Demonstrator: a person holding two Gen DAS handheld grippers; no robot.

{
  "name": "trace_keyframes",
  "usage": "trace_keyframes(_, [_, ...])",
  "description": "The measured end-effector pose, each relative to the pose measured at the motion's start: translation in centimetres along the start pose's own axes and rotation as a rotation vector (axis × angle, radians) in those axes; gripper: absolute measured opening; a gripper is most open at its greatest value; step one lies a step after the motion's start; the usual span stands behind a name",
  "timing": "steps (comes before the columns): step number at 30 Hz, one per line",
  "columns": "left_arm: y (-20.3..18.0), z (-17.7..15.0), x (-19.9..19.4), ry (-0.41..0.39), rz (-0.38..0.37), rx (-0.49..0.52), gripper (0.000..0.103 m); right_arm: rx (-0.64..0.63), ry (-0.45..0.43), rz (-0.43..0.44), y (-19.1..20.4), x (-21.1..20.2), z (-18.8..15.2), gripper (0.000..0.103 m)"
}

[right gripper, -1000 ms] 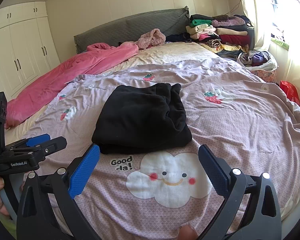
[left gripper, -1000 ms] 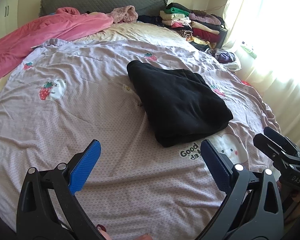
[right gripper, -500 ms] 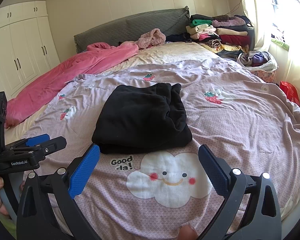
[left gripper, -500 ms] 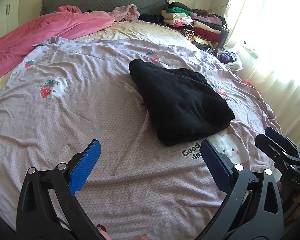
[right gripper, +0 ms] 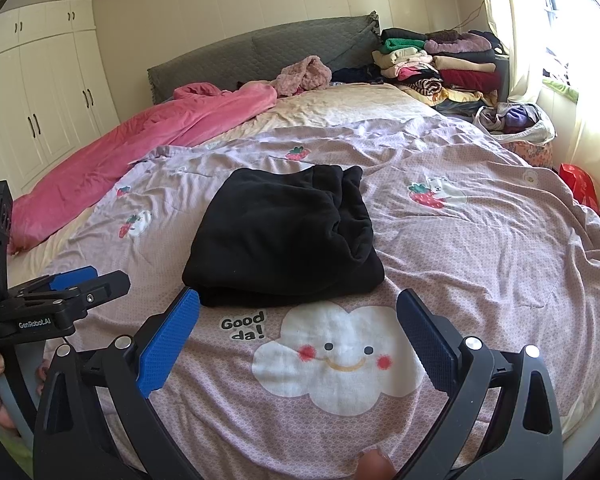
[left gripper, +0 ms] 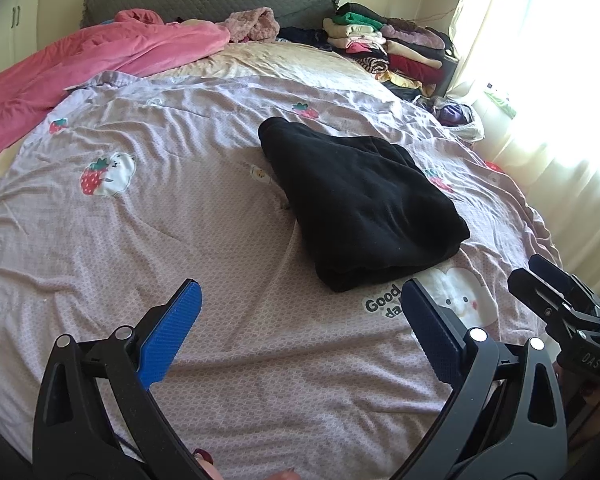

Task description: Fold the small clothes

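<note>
A folded black garment (left gripper: 360, 204) lies on the lilac printed bedspread (left gripper: 140, 232); it also shows in the right wrist view (right gripper: 284, 240). My left gripper (left gripper: 300, 308) is open and empty, held above the bedspread, short of the garment's near left corner. My right gripper (right gripper: 298, 316) is open and empty, just in front of the garment's near edge, over the cloud print (right gripper: 336, 356). Each gripper shows at the edge of the other's view: the right one (left gripper: 560, 308) and the left one (right gripper: 72, 296).
A pink quilt (right gripper: 148, 136) lies along the bed's far left. A stack of folded clothes (right gripper: 440, 64) sits at the far right by the grey headboard (right gripper: 260, 56). A bag of clothes (right gripper: 516, 120) and a red bag (right gripper: 580, 184) stand beside the bed near the window.
The left wrist view has shifted slightly, so the garment sits a little further right and lower. The right gripper has not visibly moved. Both stay open.
</note>
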State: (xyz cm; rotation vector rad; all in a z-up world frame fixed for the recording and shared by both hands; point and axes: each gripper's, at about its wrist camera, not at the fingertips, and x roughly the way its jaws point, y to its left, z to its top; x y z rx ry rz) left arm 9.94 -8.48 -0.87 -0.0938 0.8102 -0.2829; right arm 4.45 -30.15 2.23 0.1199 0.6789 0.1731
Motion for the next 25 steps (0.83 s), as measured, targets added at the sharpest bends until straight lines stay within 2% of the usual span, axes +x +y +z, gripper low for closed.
trace_keyframes(9, [0.6,0.3,0.2,0.031,-0.026,0.001,0.093,0.009,-0.005,-0.032,-1.1,-0.4,0.2,0.098])
trace_keyframes(14, [3.7,1.1,0.3,0.043,0.069,-0.053,0.093,0.078,-0.031,-0.125,-4.8,-2.0,-0.1,0.098])
trace_keyframes(16, [6.3,1.8,-0.2,0.02,0.092,-0.103,0.093,0.124,-0.044,-0.177,-7.1,-3.1,-0.4,0.098])
trace_keyframes(18, [10.4,3.0,-0.8,0.0,0.148,-0.163,0.093,0.187,-0.057,-0.258,-11.1,-4.8,-1.2,0.098])
trace_keyframes(20, [16.0,4.2,-1.1,0.011,0.219,-0.249,0.093,0.255,-0.071,-0.372,-15.9,-6.7,-2.7,0.098])
trace_keyframes(21, [19.1,4.6,-1.3,0.019,0.271,-0.298,0.093,0.281,-0.075,-0.422,-17.8,-7.4,-3.3,0.098])
trace_keyframes(22, [22.5,5.0,-1.7,0.021,0.336,-0.345,0.093,0.341,-0.066,-0.519,-21.5,-8.6,-4.7,0.098])
trace_keyframes(24, [27.9,5.3,-2.6,0.014,0.457,-0.404,0.093,0.424,-0.042,-0.618,-26.9,-10.0,-6.9,0.098])
trace_keyframes(25, [31.9,5.3,-3.6,-0.001,0.532,-0.45,0.093,0.466,-0.025,-0.677,-29.8,-10.7,-8.1,0.098])
